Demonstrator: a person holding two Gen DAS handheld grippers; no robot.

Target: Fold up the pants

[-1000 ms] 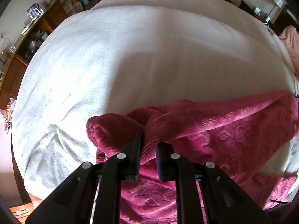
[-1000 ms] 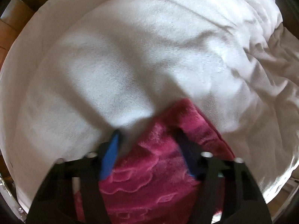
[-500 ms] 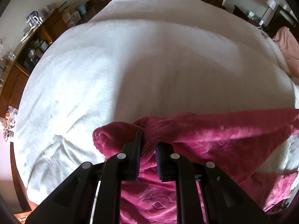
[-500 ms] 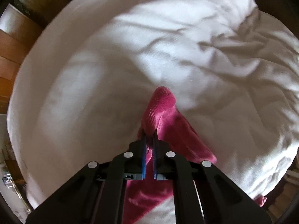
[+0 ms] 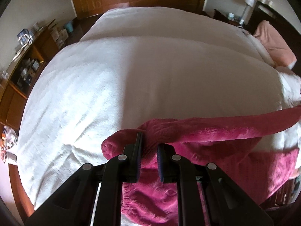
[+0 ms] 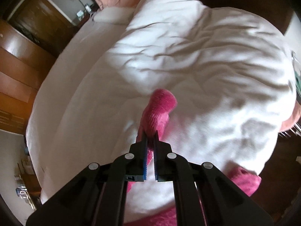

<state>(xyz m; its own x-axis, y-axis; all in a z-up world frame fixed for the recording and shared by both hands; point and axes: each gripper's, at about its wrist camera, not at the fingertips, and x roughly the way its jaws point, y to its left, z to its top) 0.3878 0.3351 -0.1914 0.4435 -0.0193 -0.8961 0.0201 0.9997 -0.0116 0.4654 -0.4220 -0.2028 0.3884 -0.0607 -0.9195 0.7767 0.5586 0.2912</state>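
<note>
The magenta fleece pants [image 5: 207, 137] hang above the white bed [image 5: 131, 71], stretched between my two grippers. In the left wrist view my left gripper [image 5: 149, 139] is shut on a bunched end of the pants; a taut band of fabric runs off to the right edge and more cloth droops below the fingers. In the right wrist view my right gripper [image 6: 150, 137] is shut on a narrow fold of the pants [image 6: 160, 109], whose rounded tip sticks out past the fingertips. The cloth hangs down under that gripper, and another part lies at the lower right.
The white duvet [image 6: 207, 56] is rumpled, with a pink pillow [image 5: 272, 41] at the headboard side. A wooden shelf unit [image 5: 24, 64] with small items lines the left wall. A wooden wardrobe [image 6: 17, 71] and a nightstand lamp [image 5: 248, 1] stand beyond the bed.
My right gripper closed on the pants' edge and lifted it high off the bed. The left gripper rose too with its end, and the fabric between them pulled into a taut band.
</note>
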